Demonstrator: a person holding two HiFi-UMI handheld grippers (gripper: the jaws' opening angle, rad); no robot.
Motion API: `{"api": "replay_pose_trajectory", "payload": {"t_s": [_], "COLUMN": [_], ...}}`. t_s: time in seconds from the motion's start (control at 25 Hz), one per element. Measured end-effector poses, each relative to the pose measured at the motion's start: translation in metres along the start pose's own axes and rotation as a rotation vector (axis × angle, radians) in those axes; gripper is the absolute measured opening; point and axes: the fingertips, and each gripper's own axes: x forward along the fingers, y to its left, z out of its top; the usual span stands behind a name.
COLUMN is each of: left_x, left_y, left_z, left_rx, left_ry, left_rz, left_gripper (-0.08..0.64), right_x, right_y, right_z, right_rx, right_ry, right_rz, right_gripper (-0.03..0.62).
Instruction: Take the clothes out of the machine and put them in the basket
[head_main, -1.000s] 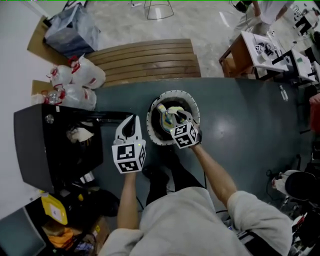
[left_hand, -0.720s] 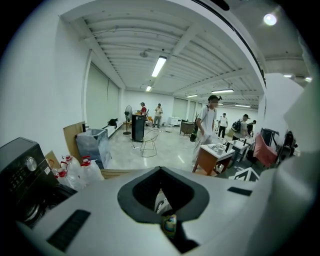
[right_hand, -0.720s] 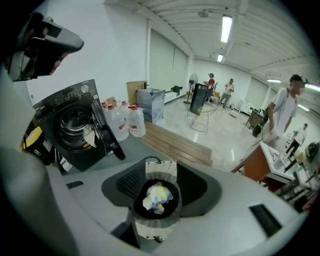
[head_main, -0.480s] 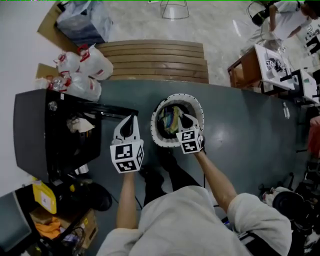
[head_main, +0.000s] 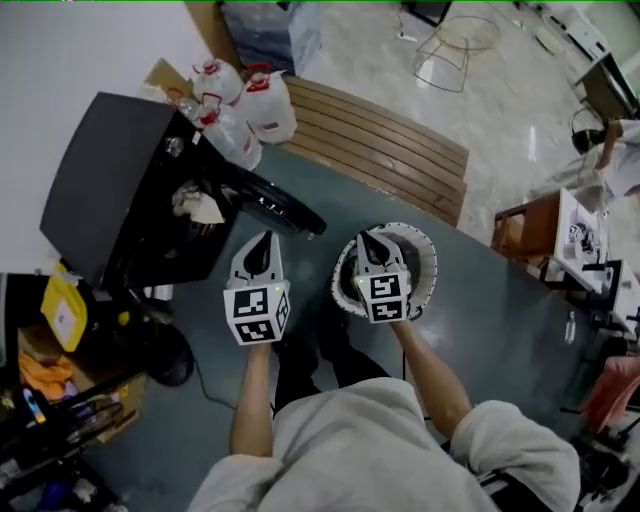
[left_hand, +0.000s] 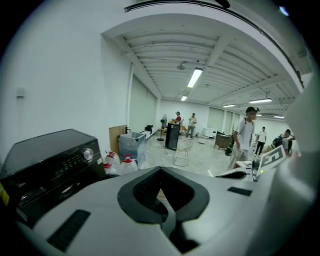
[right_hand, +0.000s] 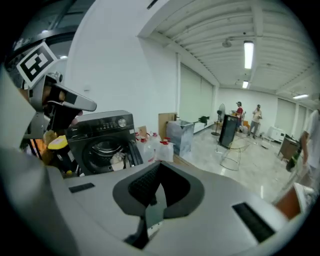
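While left gripper (head_main: 262, 240) sits closed and right gripper (head_main: 368, 240) has just closed, both are empty. Pale garment (head_main: 198, 205) in the machine (head_main: 105, 185) looks limp and light, so pinch a raised fold.

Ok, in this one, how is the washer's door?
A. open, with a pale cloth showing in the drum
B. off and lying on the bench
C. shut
A: the door stands swung open from the washer, and a pale cloth shows in the opening.

Machine (head_main: 110, 185) mouth open, reachable past door (head_main: 285, 208) jutting toward basket (head_main: 431, 270). Bare floor (head_main: 500, 325) right of basket. Bottles (head_main: 268, 100) crowd behind.
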Motion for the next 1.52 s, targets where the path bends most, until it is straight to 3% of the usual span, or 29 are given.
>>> {"api": "replay_pose_trajectory", "payload": {"t_s": [0.32, 0.52, 0.72, 1.0, 1.28, 1.52], "left_x": [-0.102, -0.158, -0.175, -0.158, -0.126, -0.08], "left_y": [0.159, 0.245, 0.305, 0.367, 0.401, 0.411], "left_z": [-0.033, -0.07, -0.096, -0.141, -0.183, -0.225], "left_rx": [-0.154, -0.243, -0.284, -0.304, -0.331, -0.329], "left_ry": [-0.04, -0.048, -0.048, -0.026, -0.012, -0.027], "left_rz": [0.308, 0.423, 0.441, 0.398, 0.388, 0.401], "left_gripper": [0.017, 0.017, 0.017, 0.017, 0.017, 0.017], "right_x": [0.07, 0.096, 0.125, 0.189, 0.267, 0.338], "right_y": [0.178, 0.295, 0.377, 0.449, 0.478, 0.481], "right_z": [0.063, 0.076, 0.086, 0.079, 0.049, 0.0], "right_rx": [-0.209, -0.328, -0.418, -0.459, -0.549, -0.599], "right_ry": [-0.028, -0.029, -0.035, -0.03, -0.003, -0.015], "right_rz": [0.289, 0.42, 0.476, 0.465, 0.478, 0.486], "right_gripper": [0.021, 0.021, 0.021, 0.022, 0.023, 0.023]}}
